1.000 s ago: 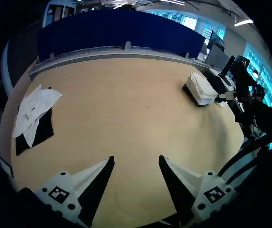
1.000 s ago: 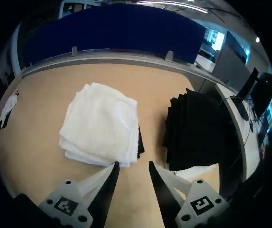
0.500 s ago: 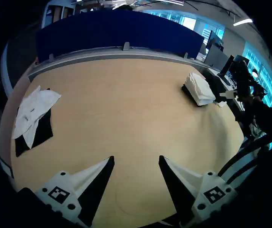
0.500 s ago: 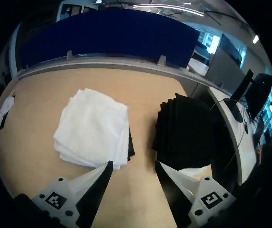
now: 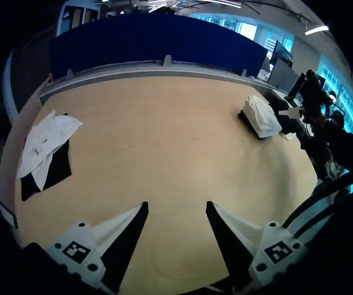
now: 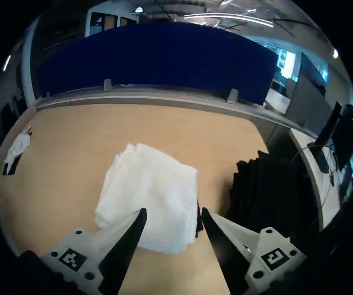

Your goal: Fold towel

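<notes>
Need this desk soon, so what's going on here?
A person with a gripper in each hand is sorting and folding towels on a wooden table. The right gripper is open at the near edge of a folded white stack, gripping nothing, with a stack of black towels beside it. The left gripper is open over bare table. Off to its left, a loose white towel lies crumpled on a black cloth, not yet folded.

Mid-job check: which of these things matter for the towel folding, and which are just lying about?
Job: loose white towel; black cloth under it; folded white stack; folded black stack.
Lying about: blue partition; monitor.
</notes>
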The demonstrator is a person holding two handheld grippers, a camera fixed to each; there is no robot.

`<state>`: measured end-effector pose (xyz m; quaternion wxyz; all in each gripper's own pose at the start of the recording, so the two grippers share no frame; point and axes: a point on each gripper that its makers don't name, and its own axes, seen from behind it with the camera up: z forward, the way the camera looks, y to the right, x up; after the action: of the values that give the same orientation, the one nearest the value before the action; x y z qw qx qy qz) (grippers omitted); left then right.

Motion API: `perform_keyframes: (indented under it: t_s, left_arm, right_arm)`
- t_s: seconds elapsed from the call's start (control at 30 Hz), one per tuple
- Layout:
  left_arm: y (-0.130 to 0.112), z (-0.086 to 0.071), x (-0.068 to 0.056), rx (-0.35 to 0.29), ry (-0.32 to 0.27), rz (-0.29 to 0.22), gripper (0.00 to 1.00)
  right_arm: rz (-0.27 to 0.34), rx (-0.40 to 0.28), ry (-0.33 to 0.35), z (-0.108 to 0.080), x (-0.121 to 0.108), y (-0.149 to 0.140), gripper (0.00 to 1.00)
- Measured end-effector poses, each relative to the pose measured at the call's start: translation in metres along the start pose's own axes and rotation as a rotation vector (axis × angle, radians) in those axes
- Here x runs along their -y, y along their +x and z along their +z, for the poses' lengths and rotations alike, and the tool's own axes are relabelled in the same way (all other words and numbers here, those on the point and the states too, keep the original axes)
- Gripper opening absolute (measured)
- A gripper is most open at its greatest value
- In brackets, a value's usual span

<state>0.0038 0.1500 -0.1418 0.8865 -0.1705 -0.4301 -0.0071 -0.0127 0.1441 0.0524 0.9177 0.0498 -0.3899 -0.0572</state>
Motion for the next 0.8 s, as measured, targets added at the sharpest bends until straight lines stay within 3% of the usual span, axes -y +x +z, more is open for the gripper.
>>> perform_keyframes:
  t_s: [0.4,0.8]
  left_arm:
    - [-0.003,-0.003,0.011,0.003,0.032,-0.021,0.87]
    - [-0.006,-0.001,0.011,0.016,0.043,-0.032,0.87]
  right_arm:
    - [0.006,0.005,0.066,0.034,0.024,0.019,0.86]
    - [0.004,0.027,0.055,0.058,0.013,0.023,0.86]
